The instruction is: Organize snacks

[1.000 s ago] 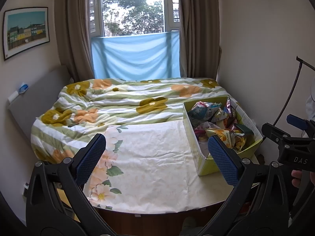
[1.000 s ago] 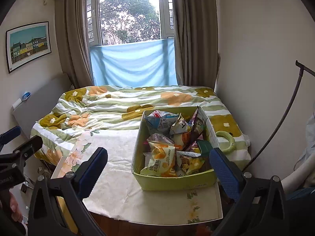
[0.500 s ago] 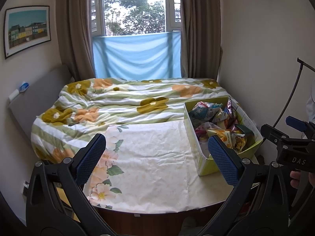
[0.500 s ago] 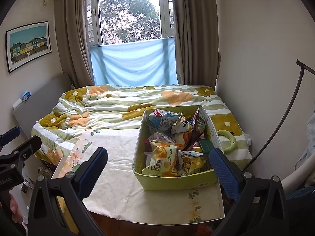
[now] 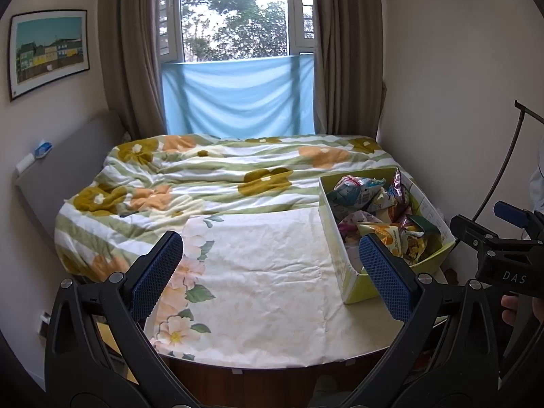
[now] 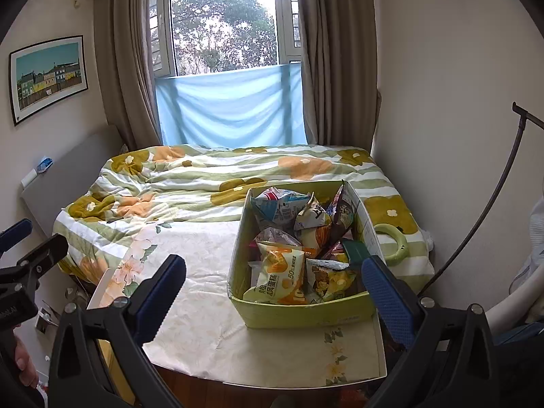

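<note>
Box (image 6: 306, 312): green cardboard, rectangular, near the table's front-right edge.
Snacks (image 6: 282, 272): crinkly bags heaped inside.
Cloth (image 5: 258, 265): bare left of box.
Left gripper (image 5: 272, 272): spread, empty.
Right gripper (image 6: 275, 292): spread, empty.

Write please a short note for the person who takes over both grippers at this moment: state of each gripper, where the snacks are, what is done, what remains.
Left gripper: open, empty, above the floral cloth.
Right gripper: open, empty, facing the green box.
Snacks: all visible packets sit jumbled in the green box on the table's right side, the yellow cake packet nearest the front.
Done: nothing visible; no packet lies outside the box.
Left: take out and sort the packets; the cloth beside the box is free.
</note>
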The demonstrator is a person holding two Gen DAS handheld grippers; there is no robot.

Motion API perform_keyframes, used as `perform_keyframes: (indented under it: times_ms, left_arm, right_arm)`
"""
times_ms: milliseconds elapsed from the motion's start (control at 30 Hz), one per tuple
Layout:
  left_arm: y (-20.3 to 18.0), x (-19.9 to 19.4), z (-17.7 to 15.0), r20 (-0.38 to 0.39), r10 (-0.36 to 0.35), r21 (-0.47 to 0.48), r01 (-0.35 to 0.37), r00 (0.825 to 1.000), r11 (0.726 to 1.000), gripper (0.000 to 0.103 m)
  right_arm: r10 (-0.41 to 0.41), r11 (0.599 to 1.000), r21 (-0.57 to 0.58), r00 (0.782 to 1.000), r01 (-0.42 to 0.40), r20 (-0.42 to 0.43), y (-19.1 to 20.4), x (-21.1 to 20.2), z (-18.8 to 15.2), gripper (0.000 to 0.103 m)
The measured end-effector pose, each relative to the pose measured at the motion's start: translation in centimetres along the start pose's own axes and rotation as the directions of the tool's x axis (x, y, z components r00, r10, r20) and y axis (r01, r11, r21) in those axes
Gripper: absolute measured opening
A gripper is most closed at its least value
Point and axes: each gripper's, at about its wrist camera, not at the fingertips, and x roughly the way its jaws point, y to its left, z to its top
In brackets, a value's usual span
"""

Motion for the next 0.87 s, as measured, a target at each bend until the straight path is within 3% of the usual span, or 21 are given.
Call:
perform_keyframes:
  times_ms: [867]
  left_arm:
    - [-0.23, -0.35, 0.10, 0.026, 0.018, -0.018, -0.018, 0.999, 1.000, 0.103]
  right_arm:
    - [0.001, 1.000, -0.002, 1.000, -0.001, -0.002, -0.10, 0.06, 0.18, 0.103]
